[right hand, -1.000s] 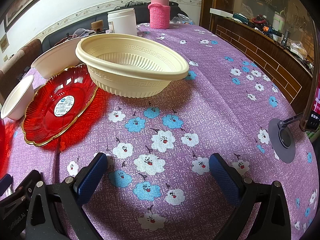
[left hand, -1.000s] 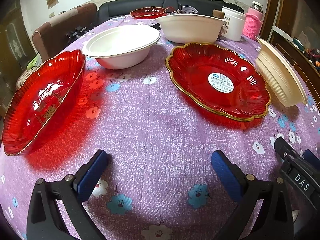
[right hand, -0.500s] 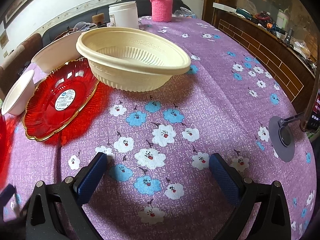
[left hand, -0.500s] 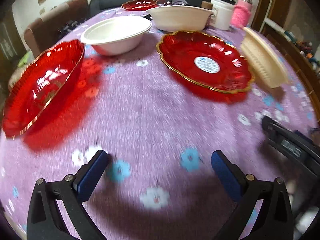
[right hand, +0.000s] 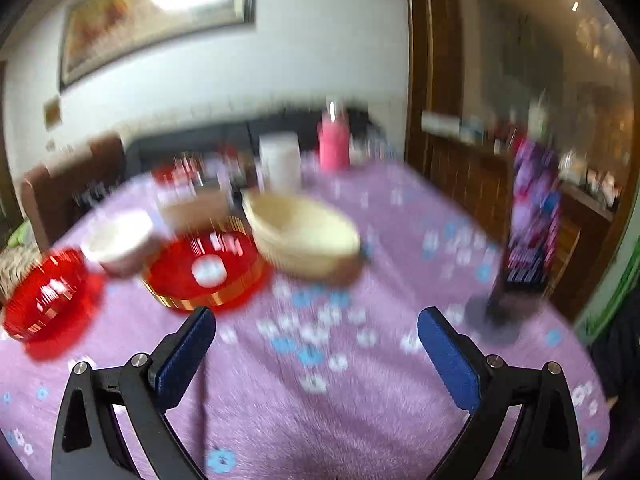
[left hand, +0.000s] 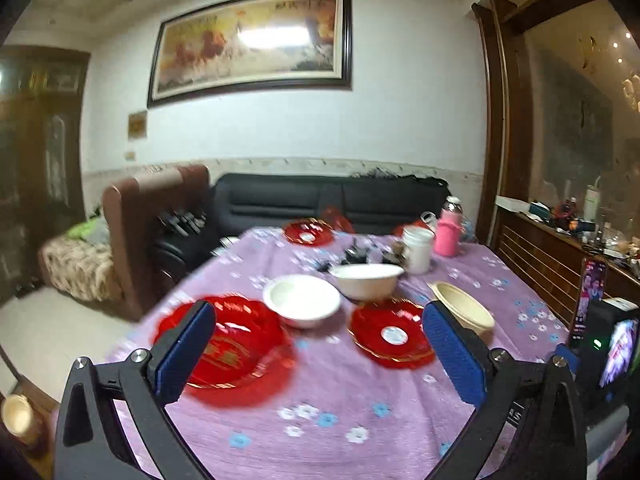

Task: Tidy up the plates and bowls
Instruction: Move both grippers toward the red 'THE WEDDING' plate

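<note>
A red plate lies at the near left of the purple flowered tablecloth. A second red plate with a white sticker lies right of it. A white bowl, a larger white bowl and a cream ribbed bowl stand behind them. A third red plate is far back. My left gripper is open and empty, raised well back from the dishes. My right gripper is open and empty; its blurred view shows the cream bowl and red plates.
A white tub and a pink bottle stand at the table's far right. A phone on a stand is at the right edge. A black sofa and a brown chair are behind the table.
Both grippers have lifted and pulled back from the table and tilted up; the dishes now look smaller and farther. No dish has moved. Both stay open.
</note>
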Tool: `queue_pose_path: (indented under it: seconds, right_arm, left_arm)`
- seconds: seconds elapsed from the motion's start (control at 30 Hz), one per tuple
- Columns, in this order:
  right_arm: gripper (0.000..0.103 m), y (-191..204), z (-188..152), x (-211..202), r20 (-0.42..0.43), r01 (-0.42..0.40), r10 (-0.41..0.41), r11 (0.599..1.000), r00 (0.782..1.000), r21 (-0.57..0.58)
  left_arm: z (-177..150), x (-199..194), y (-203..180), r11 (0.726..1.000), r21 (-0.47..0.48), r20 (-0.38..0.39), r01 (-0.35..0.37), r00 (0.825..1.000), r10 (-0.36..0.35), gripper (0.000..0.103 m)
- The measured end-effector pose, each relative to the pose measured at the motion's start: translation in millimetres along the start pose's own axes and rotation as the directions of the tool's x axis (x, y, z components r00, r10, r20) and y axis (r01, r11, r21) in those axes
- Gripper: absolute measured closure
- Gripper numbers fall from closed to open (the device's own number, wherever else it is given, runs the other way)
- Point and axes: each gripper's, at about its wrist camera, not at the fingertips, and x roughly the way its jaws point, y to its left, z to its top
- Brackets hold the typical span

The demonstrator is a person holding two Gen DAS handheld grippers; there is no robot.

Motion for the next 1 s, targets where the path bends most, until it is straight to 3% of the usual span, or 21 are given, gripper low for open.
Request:
queue_pose_path:
  seconds: [0.07, 0.2, 0.43, 0.6, 0.7, 0.8, 0.87, 1.0]
  right_arm:
    - [0.001, 2, 4, -9, 0.034, -0.049, 0.049, 0.999, 0.998, 0.015]
    - [0.001, 9, 4, -10, 0.006, -0.069, 0.069, 0.998, 0.998, -0.002]
    - [0.001, 13, 12, -16, -0.016, -0.205, 0.205, 0.979, 0.979, 0.018]
    - [0.004, 33, 23, 2, -0.096, -0.388, 0.391, 0.92, 0.915, 0.055]
    - [0.006, 56, 20, 20, -0.18, -0.475, 0.48, 0.877, 0.859, 0.076]
    - [0.006, 72, 17, 37, -0.237, -0.518, 0.529, 0.848, 0.815, 0.111]
    - [0.007, 77, 18, 47, -0.263, -0.523, 0.538, 0.842, 0.801, 0.131]
    - [0.008, 88, 21, 71, -0.326, -0.546, 0.587, 0.809, 0.741, 0.217]
  left_arm:
    - [9, -9, 7, 1.0, -0.011, 0.021, 0.022, 1.0, -0.021, 0.0]
    - [23, -16, 25, 1.0, -0.003, 0.053, 0.003, 0.999, -0.003, 0.0]
    - [28, -10, 90, 0.99, -0.119, -0.066, -0.081, 0.995, 0.073, 0.0]
    - [17, 1, 147, 0.969, -0.162, -0.138, -0.184, 0.977, 0.163, 0.0]
    - [5, 17, 170, 0.962, -0.192, -0.207, -0.193, 0.966, 0.153, 0.0]
    - [-7, 36, 193, 0.952, -0.231, -0.289, -0.202, 0.948, 0.131, 0.0]
    - [-12, 47, 200, 0.948, -0.249, -0.313, -0.198, 0.943, 0.114, 0.0]
    - [-25, 72, 214, 0.938, -0.239, -0.352, -0.25, 0.923, 0.156, 0.0]
